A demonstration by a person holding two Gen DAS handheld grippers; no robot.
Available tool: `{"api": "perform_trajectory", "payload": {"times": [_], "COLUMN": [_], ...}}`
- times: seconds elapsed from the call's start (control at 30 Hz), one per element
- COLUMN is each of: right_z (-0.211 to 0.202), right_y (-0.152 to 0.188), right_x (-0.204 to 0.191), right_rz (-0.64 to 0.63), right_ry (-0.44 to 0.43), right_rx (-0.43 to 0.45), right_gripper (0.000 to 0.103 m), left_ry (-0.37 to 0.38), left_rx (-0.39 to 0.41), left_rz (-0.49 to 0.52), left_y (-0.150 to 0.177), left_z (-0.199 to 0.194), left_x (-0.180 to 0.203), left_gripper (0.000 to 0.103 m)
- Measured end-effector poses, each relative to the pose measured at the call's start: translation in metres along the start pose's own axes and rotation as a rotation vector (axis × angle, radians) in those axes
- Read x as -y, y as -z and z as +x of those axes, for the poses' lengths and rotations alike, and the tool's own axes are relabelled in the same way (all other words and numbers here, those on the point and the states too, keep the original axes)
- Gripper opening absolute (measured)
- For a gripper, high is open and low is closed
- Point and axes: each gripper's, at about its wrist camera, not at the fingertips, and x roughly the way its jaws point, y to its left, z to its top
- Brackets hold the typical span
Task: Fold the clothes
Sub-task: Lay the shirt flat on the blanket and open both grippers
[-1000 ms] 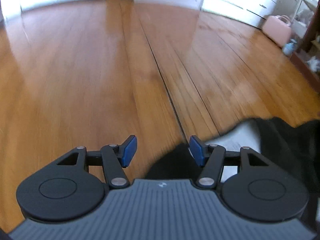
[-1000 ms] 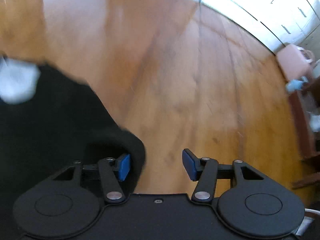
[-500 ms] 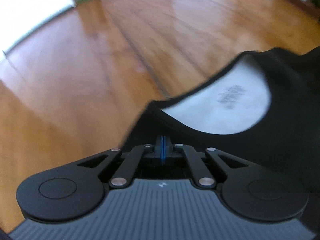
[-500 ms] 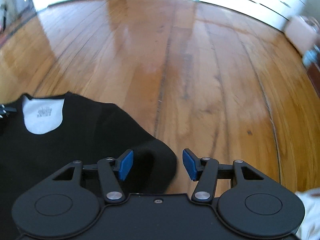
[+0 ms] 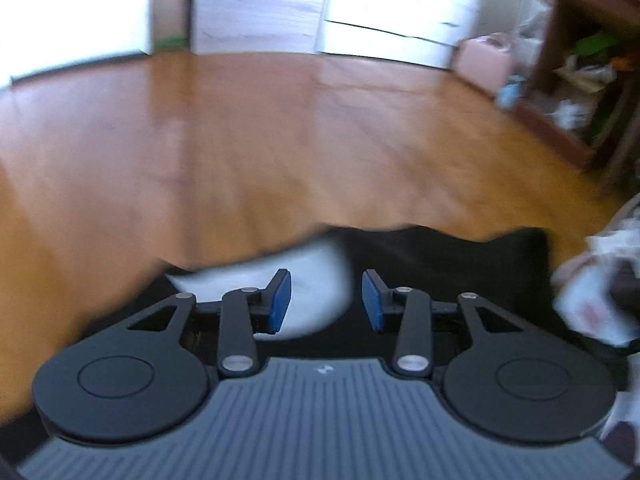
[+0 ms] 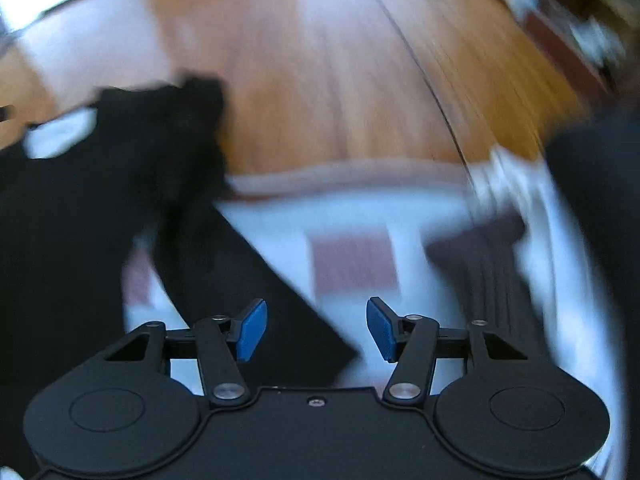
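Note:
A black garment [image 5: 440, 256] with a white inner neck patch [image 5: 316, 280] lies on the wooden floor [image 5: 240, 140]. My left gripper [image 5: 326, 300] hovers over its neck area, open, with nothing between the blue pads. In the blurred right wrist view the same black garment [image 6: 80, 208] spreads at the left, one black strip [image 6: 264, 300] reaching under my right gripper [image 6: 316, 330]. That gripper is open and holds nothing. Its pads hang over a white and pinkish patterned cloth [image 6: 352, 240].
A pile of light patterned fabric [image 5: 592, 288] sits at the right edge of the left wrist view. Beyond it stand a dark wooden shelf unit [image 5: 580, 60], a pink case [image 5: 484, 60] and white cabinets [image 5: 380, 4]. Another dark piece [image 6: 480, 264] lies on the patterned cloth.
My left gripper, shut on the garment's neckline half a second ago, has let go and opened. Both views have swung quickly; the right gripper moved from bare floor to above the patterned cloth.

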Motion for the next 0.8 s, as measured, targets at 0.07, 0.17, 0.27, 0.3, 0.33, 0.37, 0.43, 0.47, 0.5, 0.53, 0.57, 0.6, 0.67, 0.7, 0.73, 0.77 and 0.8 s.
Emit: {"api": "perform_trajectory", "payload": {"times": [0.07,0.17,0.27,0.3,0.33,0.37,0.43,0.47,0.5,0.53,0.57,0.6,0.67,0.7,0.73,0.77,0.8], "right_z": [0.009,0.033,0.034,0.029,0.016,0.000,-0.033,-0.050,-0.067,-0.084,-0.097,-0.108,-0.114,-0.115,-0.116,-0.114,-0.109], "right_y": [0.012,0.027,0.026,0.022,0.017,0.012,0.001,-0.005,-0.012,-0.020,-0.028,-0.037,-0.056,-0.065,-0.074,-0.084,-0.092], "right_x": [0.016,0.031,0.013,0.005,-0.001,-0.005,-0.010,-0.011,-0.011,-0.010,-0.007,-0.002,0.015,0.025,0.034,0.043,0.048], "right_rz": [0.161,0.387,0.325,0.271,0.228,0.185,0.103,0.068,0.036,0.006,-0.020,-0.043,-0.040,-0.032,-0.024,-0.019,-0.025], "right_ry": [-0.036,-0.157,-0.140,-0.093,-0.040,0.005,0.101,0.158,0.221,0.289,0.352,0.412,0.473,0.495,0.517,0.528,0.533], "right_rx": [-0.031,-0.087,-0.016,0.019,0.093,0.179,0.341,0.409,0.468,0.520,0.557,0.581,0.576,0.566,0.557,0.543,0.527], "right_gripper": [0.061,0.064,0.006,0.006,0.005,0.005,0.005,0.005,0.005,0.005,0.005,0.005,0.005,0.005,0.005,0.005,0.005], "left_ry": [0.041,0.064,0.078,0.082,0.085,0.083,0.078,0.075,0.073,0.070,0.068,0.066,0.084,0.091,0.098,0.106,0.111], "left_rx": [-0.027,-0.072,-0.110,-0.116,-0.121,-0.124,-0.129,-0.132,-0.135,-0.138,-0.141,-0.143,-0.149,-0.151,-0.153,-0.156,-0.160], "left_rz": [-0.038,-0.103,-0.182,-0.200,-0.217,-0.214,-0.207,-0.204,-0.200,-0.196,-0.193,-0.189,-0.188,-0.184,-0.179,-0.170,-0.163], "left_y": [0.015,0.043,0.072,0.079,0.085,0.088,0.093,0.096,0.099,0.101,0.104,0.107,0.107,0.108,0.109,0.111,0.111], "left_z": [-0.004,-0.016,-0.020,-0.018,-0.017,-0.017,-0.019,-0.019,-0.020,-0.021,-0.022,-0.022,-0.018,-0.019,-0.019,-0.018,-0.016], "left_x": [0.017,0.036,0.042,0.042,0.042,0.042,0.041,0.041,0.041,0.040,0.040,0.040,0.042,0.042,0.042,0.045,0.047], "left_gripper": [0.041,0.042,0.042,0.042,0.042,0.042,0.042,0.042,0.042,0.042,0.042,0.042,0.042,0.042,0.042,0.042,0.042]}}
